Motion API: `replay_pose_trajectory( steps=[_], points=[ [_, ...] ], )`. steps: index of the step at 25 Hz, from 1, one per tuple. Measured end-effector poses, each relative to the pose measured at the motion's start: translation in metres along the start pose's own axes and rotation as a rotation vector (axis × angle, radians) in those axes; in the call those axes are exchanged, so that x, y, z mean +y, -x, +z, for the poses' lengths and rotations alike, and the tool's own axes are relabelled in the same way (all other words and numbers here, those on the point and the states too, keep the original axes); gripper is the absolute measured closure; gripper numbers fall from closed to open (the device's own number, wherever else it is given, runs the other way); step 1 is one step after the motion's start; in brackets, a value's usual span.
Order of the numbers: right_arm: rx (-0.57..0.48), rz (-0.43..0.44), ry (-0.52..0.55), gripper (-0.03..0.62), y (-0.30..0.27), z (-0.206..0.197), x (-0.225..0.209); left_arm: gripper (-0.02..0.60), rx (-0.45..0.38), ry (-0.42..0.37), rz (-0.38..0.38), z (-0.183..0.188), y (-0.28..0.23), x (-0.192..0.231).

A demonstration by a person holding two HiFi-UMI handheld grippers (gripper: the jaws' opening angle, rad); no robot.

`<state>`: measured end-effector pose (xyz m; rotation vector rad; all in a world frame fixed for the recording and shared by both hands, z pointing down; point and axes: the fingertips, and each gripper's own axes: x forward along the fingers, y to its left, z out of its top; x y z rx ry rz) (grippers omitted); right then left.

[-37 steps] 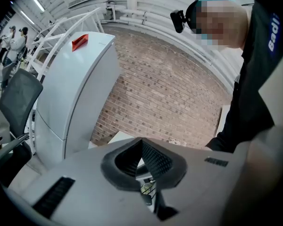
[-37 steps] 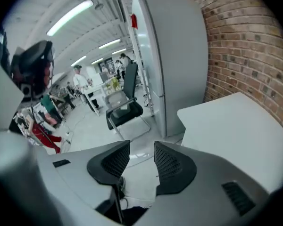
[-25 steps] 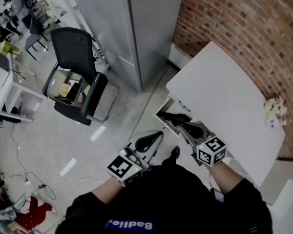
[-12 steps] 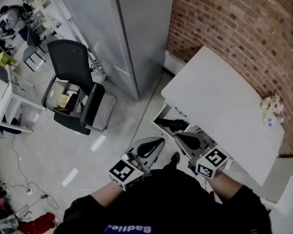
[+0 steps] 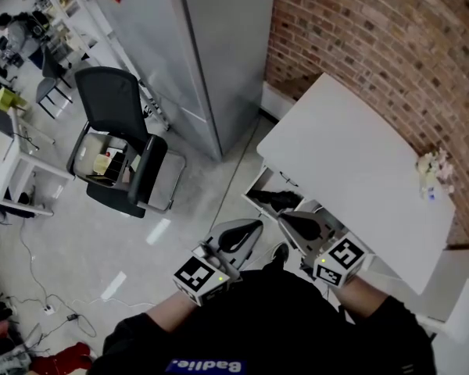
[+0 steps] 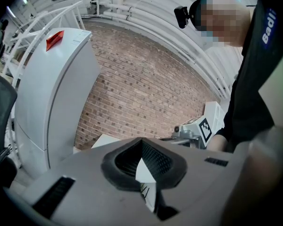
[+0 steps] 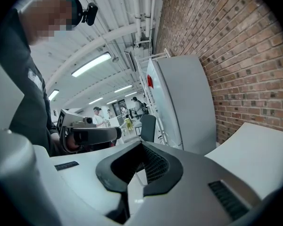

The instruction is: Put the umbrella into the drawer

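Note:
The black folded umbrella lies inside the open drawer under the white table. My right gripper hangs just in front of the drawer, near the umbrella's closer end but apart from it, jaws shut and empty. Further left, over the floor, my left gripper is also shut on nothing. In the left gripper view its pads meet with only background between them. The right gripper view shows the right pads closed the same way, aimed past the table's corner.
A brick wall runs behind the table, with a tall grey cabinet to its left. A black office chair stands on the floor at left. A crumpled pale bundle sits at the table's far right. Cables lie at lower left.
My right gripper has drawn back from over the drawer, leaving the umbrella inside. The left gripper has hardly moved.

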<state>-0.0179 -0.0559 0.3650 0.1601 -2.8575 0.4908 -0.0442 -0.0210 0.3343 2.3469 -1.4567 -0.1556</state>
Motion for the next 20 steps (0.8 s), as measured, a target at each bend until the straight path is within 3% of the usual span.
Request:
replay_pose_trajectory(
  steps=[20],
  points=[
    [0.009, -0.012, -0.001, 0.565, 0.0015, -0.0026, -0.0021, 0.584, -0.007, -0.003, 0.005, 0.0, 0.002, -0.0001]
  ],
)
